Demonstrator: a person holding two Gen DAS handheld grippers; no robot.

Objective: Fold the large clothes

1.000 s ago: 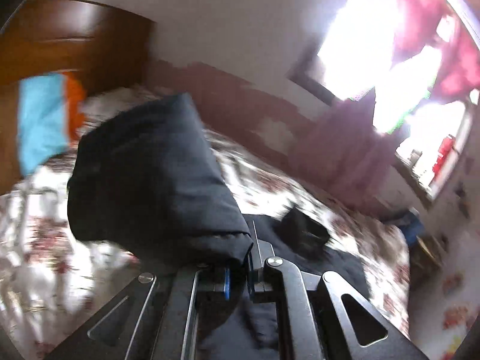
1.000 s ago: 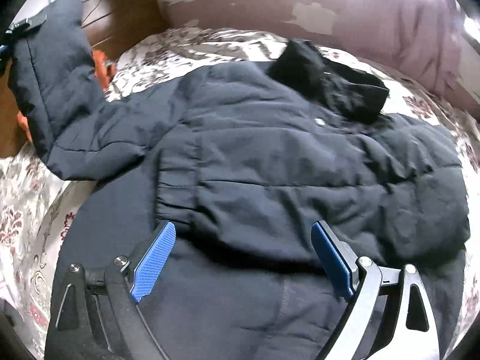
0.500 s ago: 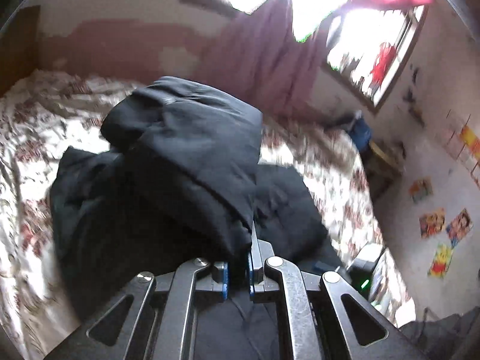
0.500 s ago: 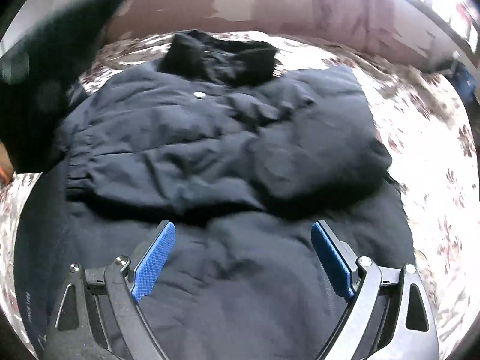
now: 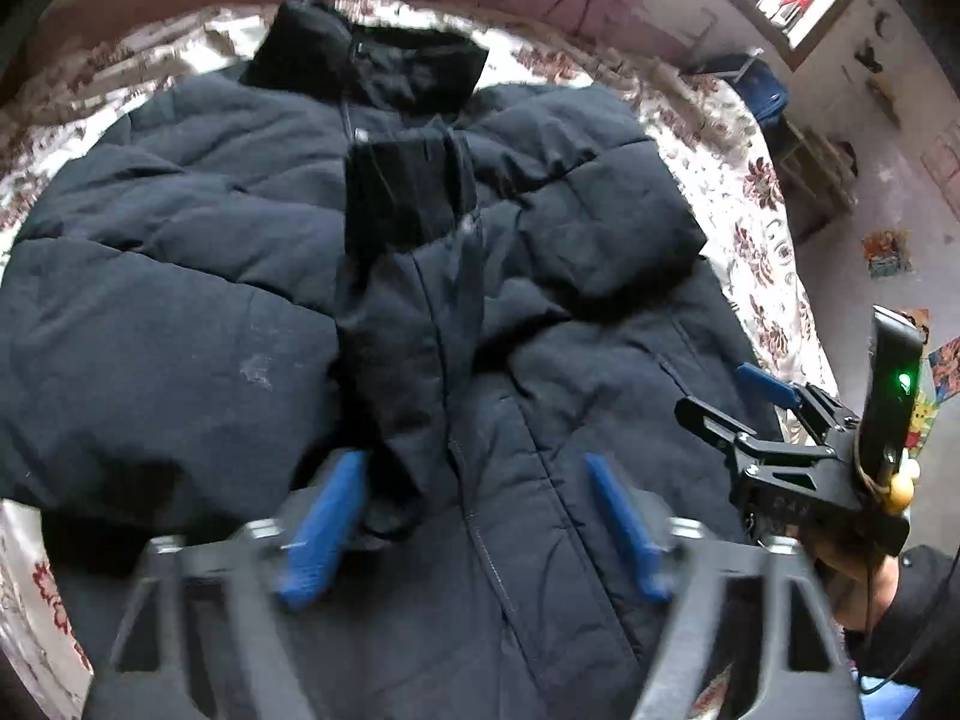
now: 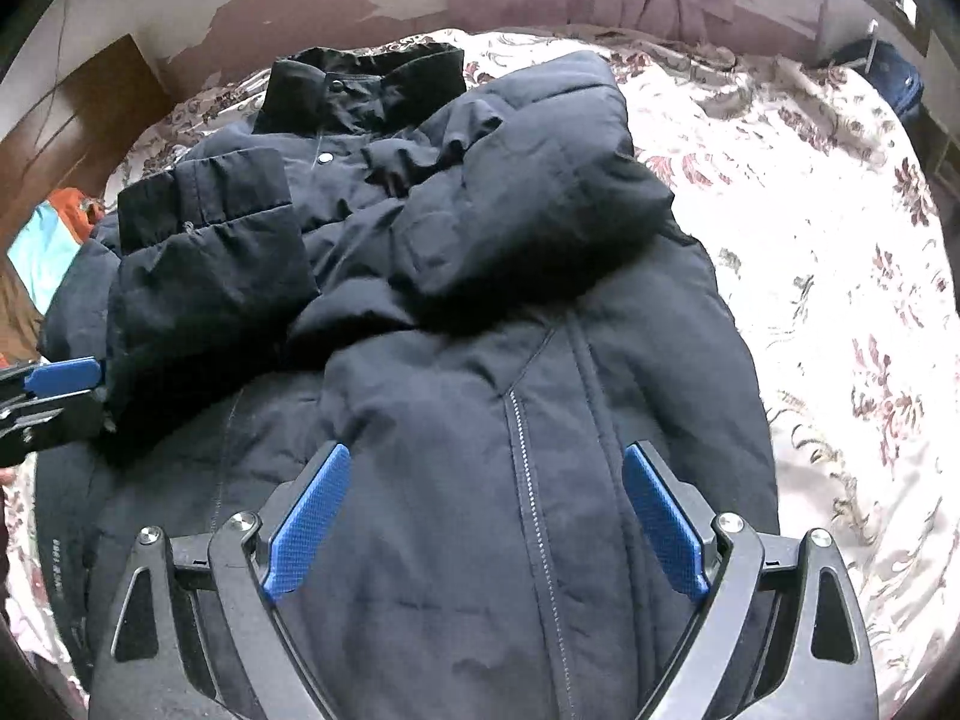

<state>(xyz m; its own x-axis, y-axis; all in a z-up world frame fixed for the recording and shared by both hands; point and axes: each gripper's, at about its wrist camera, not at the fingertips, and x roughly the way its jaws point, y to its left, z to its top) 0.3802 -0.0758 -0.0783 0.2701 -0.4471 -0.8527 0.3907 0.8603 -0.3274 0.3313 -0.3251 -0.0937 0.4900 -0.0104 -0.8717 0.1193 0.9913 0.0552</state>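
— Where's the jacket (image 5: 252, 312)?

— Spread front-up on the floral bedsheet (image 6: 810, 252), collar (image 6: 366, 84) toward the far wall, zipper (image 6: 528, 468) running down the middle toward both cameras.

— And the sleeves?

— Both folded inward across the chest. Right-side sleeve (image 6: 540, 204) lying slantwise over the front; the other sleeve (image 6: 204, 276) draped down the left side, cuff (image 6: 198, 198) up near the collar.

— State of the left gripper (image 5: 474, 516)?

— Spread wide, jaws just been opening. Blue pads (image 5: 327, 516) standing either side of the zipper line, a fold of sleeve fabric just beside the left pad, nothing pinched. Blurred, so cannot tell whether a pad brushes the cloth.

— Right gripper (image 6: 486, 516)?

— Also spread wide, poised over the lower front of the jacket, zipper running up between the pads (image 6: 306, 522). No fabric clamped.

— Each visible from the other side?

— Yes. From the left wrist view, right gripper (image 5: 774, 420) at the jacket's right edge, a hand (image 5: 864, 582) behind it. From the right wrist view, one blue pad of the left gripper (image 6: 60, 375) at the far left, just beside the draped sleeve.
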